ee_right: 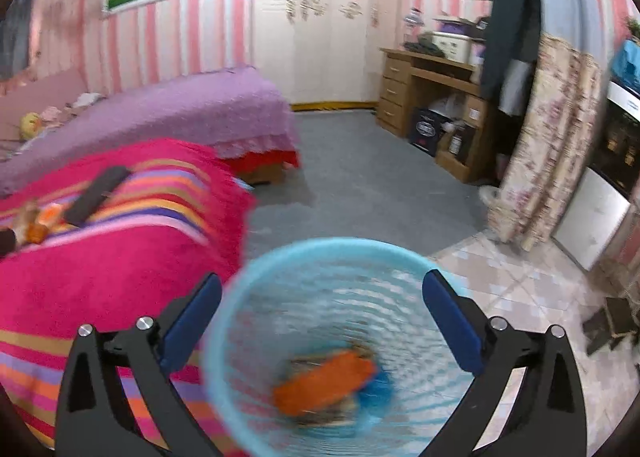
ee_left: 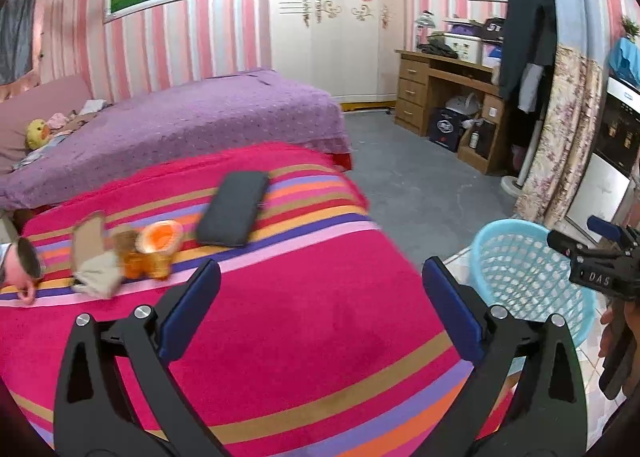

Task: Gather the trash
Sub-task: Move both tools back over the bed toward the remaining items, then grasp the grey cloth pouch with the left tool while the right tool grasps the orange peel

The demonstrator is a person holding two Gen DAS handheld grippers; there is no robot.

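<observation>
Left wrist view: your left gripper (ee_left: pixel 320 297) is spread wide with nothing between its pads, hanging over the striped pink blanket (ee_left: pixel 280 357). The trash still on the bed lies ahead at about ten o'clock: a torn cardboard piece (ee_left: pixel 94 253) at the far left, then orange peel scraps (ee_left: pixel 154 253) touching it, all well apart from the fingertips. A dark flat case (ee_left: pixel 236 209) rests at eleven o'clock, just beyond the peel. The blanket's edge drops off at about two o'clock, with grey floor (ee_left: pixel 420 177) open beyond it. The blue basket (ee_left: pixel 528 277) stands on the floor at three o'clock, just beside the bed, and your right gripper (ee_left: pixel 600 257) shows at the far right edge, above the basket.

Right wrist view: the right gripper (ee_right: pixel 320 297) is also spread wide and empty, directly above the basket, whose rim (ee_right: pixel 340 245) spans the gap between the fingers. Orange trash (ee_right: pixel 324 381) lies blurred at the basket bottom, near six o'clock. Bed edge at nine o'clock; tiled floor (ee_right: pixel 520 277) open at three o'clock.
</observation>
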